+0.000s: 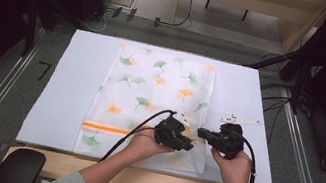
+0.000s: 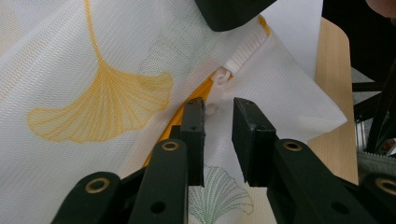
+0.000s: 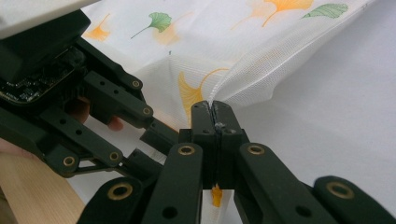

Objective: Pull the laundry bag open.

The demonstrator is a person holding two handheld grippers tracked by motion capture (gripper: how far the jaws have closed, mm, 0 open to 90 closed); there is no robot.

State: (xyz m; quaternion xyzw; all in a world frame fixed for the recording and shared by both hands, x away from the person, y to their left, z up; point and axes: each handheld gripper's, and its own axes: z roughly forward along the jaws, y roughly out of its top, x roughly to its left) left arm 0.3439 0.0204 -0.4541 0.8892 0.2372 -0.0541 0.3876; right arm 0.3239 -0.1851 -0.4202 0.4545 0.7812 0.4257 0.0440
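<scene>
White mesh laundry bag with ginkgo-leaf print [image 1: 149,99] lies flat on the white-covered table [image 1: 70,85], spanning centre to the 6 o'clock edge. Left gripper [image 2: 218,126] sits at the bag's 5 o'clock corner, jaws parted a little, straddling the white plastic zipper pull [image 2: 215,93] on the orange zipper [image 2: 187,105]; pads not pressing on it. Right gripper [image 3: 215,114], just at 3 o'clock of the left gripper, is clenched on a pinch of the mesh, fabric tented up from the jaws. Both hands hold the grippers near the table's 6 o'clock edge.
</scene>
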